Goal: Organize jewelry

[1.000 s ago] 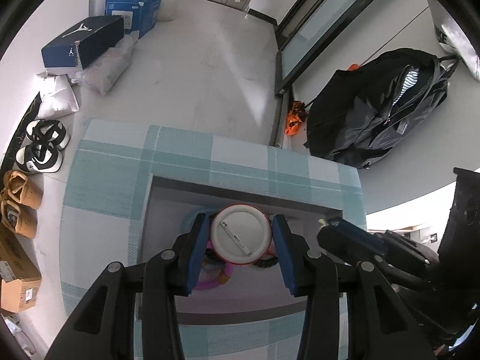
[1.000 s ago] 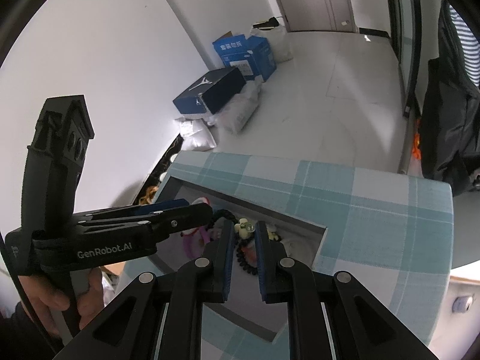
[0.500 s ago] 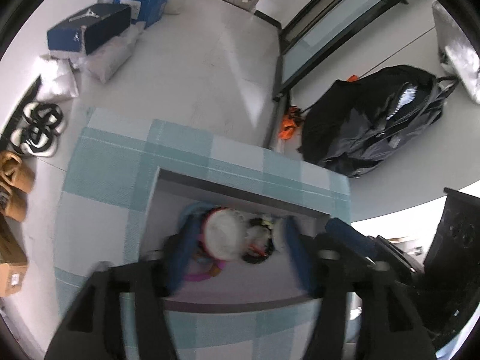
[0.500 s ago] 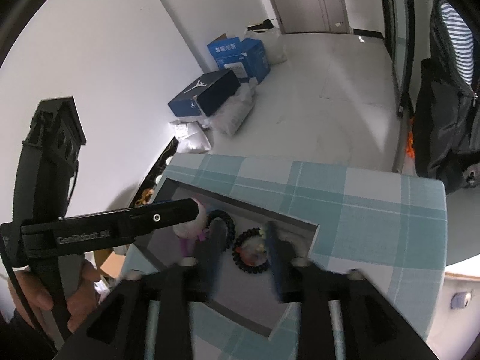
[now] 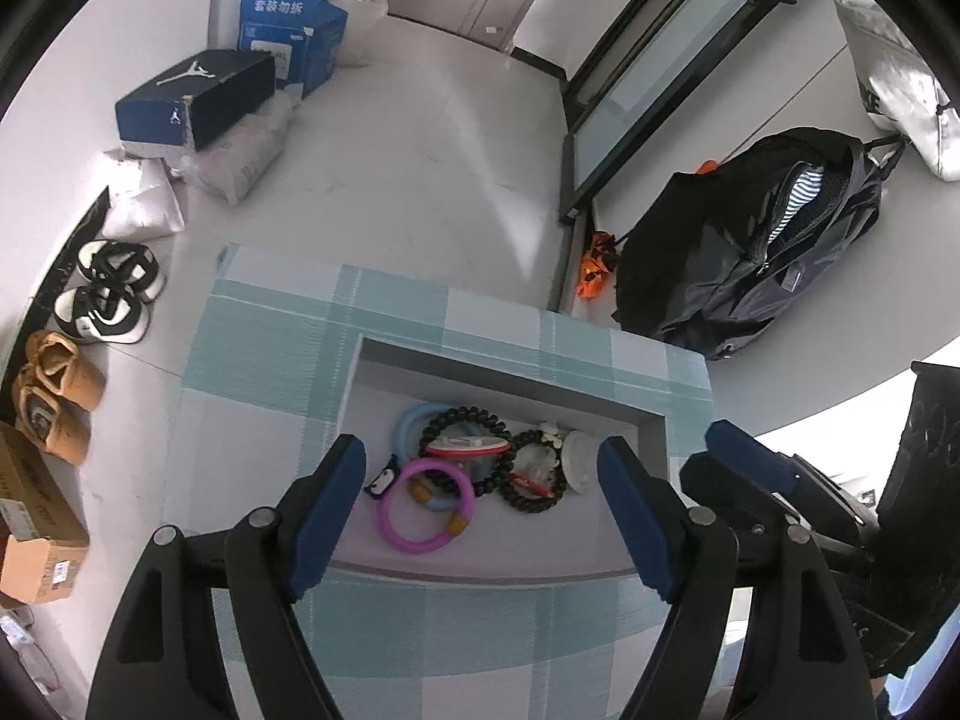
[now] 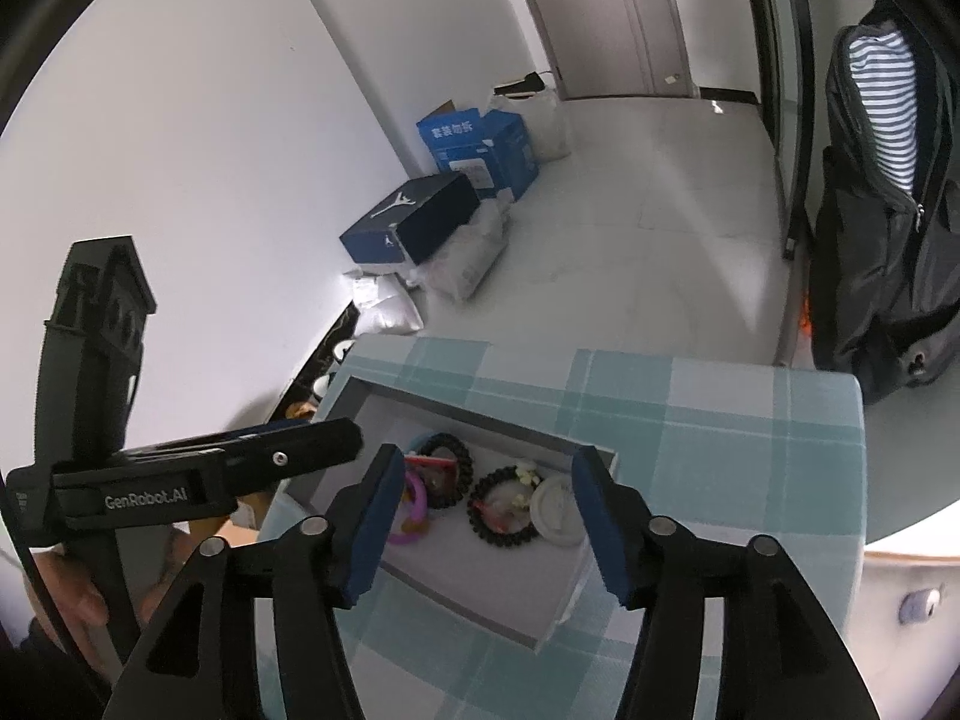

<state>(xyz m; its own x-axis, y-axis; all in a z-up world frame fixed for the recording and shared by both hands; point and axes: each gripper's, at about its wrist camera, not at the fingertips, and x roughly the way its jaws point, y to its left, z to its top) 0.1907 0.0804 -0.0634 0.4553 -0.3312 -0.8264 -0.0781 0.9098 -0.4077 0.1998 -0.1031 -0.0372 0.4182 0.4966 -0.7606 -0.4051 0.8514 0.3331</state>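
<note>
A grey tray point(image 5: 504, 375) sits on the plaid cloth and holds the jewelry. In it lie a pink ring point(image 5: 425, 505), a light blue ring point(image 5: 407, 423), two black bead bracelets point(image 5: 461, 420) and a small round box with a red rim point(image 5: 467, 450). A white disc point(image 5: 579, 461) lies at the right. My left gripper point(image 5: 480, 510) hovers over them, jaws opening, nothing pressed between them. My right gripper point(image 6: 486, 525) is also opening above a black bracelet with a white flower charm point(image 6: 501, 513); its fingers touch nothing. The left gripper point(image 6: 288, 462) shows side-on there.
The plaid cloth point(image 6: 720, 450) covers a small table whose far edge drops to the floor. On the floor are shoe boxes point(image 5: 198, 102), shoes point(image 5: 108, 294) and a black backpack point(image 5: 756, 246). A hand point(image 6: 66, 600) grips the left tool.
My left gripper has let go of the white-topped round box, which now lies in the tray. My right gripper has opened off the flower bracelet. Both sit a little higher.
</note>
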